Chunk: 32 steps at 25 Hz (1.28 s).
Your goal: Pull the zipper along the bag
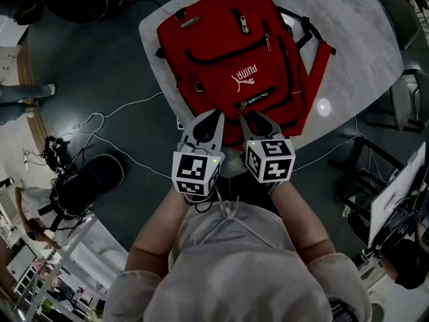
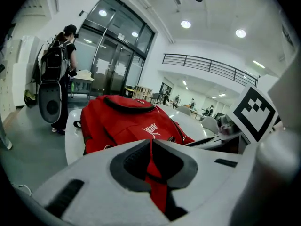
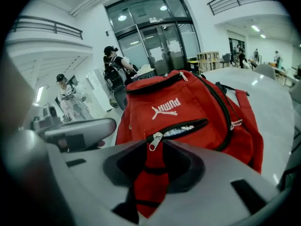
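A red backpack point(image 1: 228, 52) lies flat on a pale round table point(image 1: 348, 39); it also fills the left gripper view point(image 2: 127, 121) and the right gripper view point(image 3: 188, 112). Its front pocket zipper point(image 3: 186, 128) gapes partly, with white showing inside. My right gripper point(image 1: 247, 118) is at the bag's near edge, and its jaws point(image 3: 157, 144) are shut on the silver zipper pull point(image 3: 154, 141), which is at the zipper's left end point(image 1: 242, 104). Just left of it, my left gripper point(image 1: 216, 119) is shut point(image 2: 151, 141), pinching red bag fabric.
The table's near edge runs right under both grippers. White cables point(image 1: 120, 109) trail over the dark floor at left, near a black bag point(image 1: 87, 183). A chair point(image 1: 409, 99) stands at the table's right. A person with a backpack point(image 2: 61, 65) stands by glass doors.
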{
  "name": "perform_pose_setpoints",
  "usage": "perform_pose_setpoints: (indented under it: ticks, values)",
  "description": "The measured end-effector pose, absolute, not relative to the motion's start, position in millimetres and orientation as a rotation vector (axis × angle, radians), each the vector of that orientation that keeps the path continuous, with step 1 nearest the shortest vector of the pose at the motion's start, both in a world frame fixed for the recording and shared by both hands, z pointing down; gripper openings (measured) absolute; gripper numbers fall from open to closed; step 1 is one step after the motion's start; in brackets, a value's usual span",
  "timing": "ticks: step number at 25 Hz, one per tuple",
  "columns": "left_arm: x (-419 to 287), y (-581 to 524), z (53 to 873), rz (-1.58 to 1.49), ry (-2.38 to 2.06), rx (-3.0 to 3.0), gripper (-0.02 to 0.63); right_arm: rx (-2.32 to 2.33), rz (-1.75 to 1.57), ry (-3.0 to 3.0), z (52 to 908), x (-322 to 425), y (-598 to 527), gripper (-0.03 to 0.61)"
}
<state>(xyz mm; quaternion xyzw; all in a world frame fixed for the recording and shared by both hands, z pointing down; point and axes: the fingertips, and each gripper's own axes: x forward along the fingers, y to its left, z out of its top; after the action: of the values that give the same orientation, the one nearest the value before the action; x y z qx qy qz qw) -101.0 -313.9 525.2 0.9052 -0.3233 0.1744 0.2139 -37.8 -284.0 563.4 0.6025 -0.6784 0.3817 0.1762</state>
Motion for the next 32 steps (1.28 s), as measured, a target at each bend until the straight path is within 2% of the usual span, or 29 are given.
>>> perform_pose_setpoints:
  ticks: [9, 14, 17, 26, 32]
  values:
    - [-79, -331, 552, 0.528, -0.724, 2.556, 0.028, 1.823, 1.212, -1.77, 585, -37, -294, 0.086]
    - [-66, -329, 561, 0.532, -0.6, 2.526, 0.028, 1.848, 1.142, -1.656, 591, -36, -296, 0.082]
    - [-59, -325, 563, 0.533, -0.537, 2.495, 0.028, 1.855, 1.154, -1.647, 592, -35, -294, 0.029]
    - [-52, -317, 579, 0.61, -0.498, 2.481, 0.026, 1.764, 1.13, -1.699, 587, -34, -291, 0.027]
    - [-53, -318, 586, 0.715, -0.588, 2.421, 0.02, 1.609, 0.944, -1.743, 586, -32, -293, 0.026]
